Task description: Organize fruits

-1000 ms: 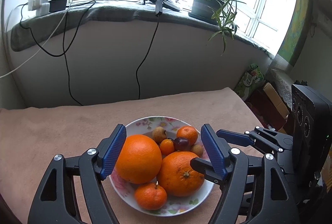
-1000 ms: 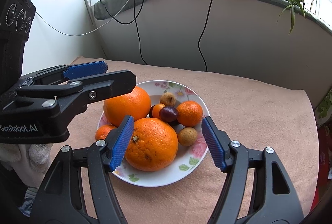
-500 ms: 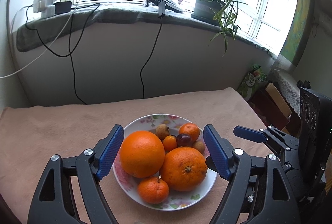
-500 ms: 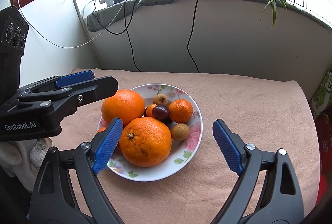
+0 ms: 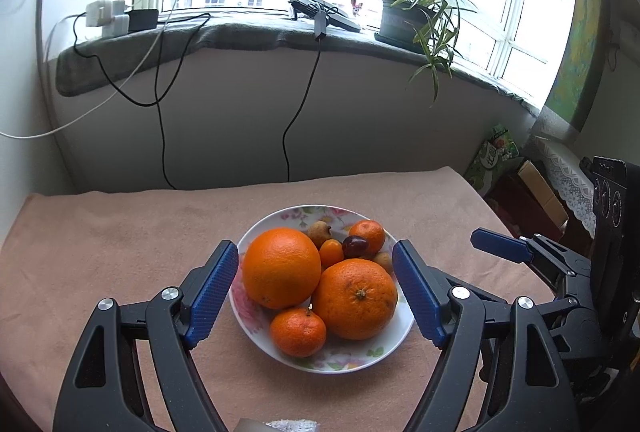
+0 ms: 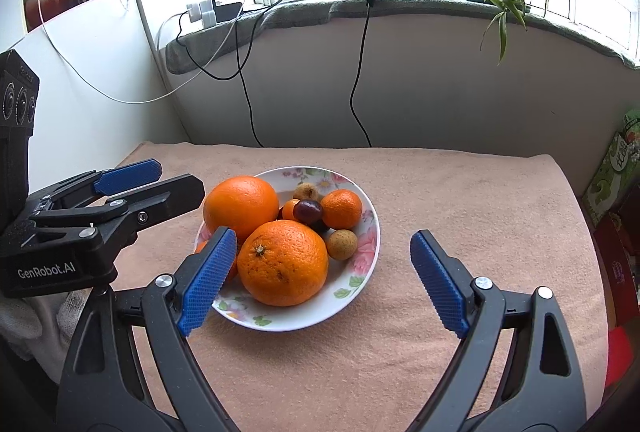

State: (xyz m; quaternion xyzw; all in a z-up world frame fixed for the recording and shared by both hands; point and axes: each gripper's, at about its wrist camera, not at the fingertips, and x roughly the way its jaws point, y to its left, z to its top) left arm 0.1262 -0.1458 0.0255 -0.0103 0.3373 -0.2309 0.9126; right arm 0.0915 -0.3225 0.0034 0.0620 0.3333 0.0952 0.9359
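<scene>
A flowered white plate (image 5: pixel 320 366) (image 6: pixel 304 324) on the cloth holds two large oranges (image 5: pixel 281 266) (image 5: pixel 355 298), two mandarins (image 5: pixel 298 332) (image 5: pixel 367 235), a kumquat (image 5: pixel 331 252), a dark grape (image 5: pixel 355 241) and brown longans (image 6: pixel 341 244). My left gripper (image 5: pixel 315 247) is open just short of the plate's near side, its blue pads spread wider than both oranges and touching nothing. My right gripper (image 6: pixel 322 234) is wide open at the plate's right near side, with nothing held. Each gripper shows in the other's view: the right gripper (image 5: pixel 520 252) and the left gripper (image 6: pixel 176 178).
Pink cloth (image 5: pixel 120 252) covers the table up to a white wall. Black cables (image 5: pixel 162 136) hang from the sill, where a potted plant (image 5: pixel 404 20) and chargers (image 5: pixel 108 18) stand. Boxes and a green bag (image 5: pixel 496 152) sit past the table's right edge. A gloved hand (image 6: pixel 24 320) is below the left gripper.
The right gripper's jaws have spread much wider, away from the near orange. Both grippers have drawn back a little from the plate, which now sits smaller in both views.
</scene>
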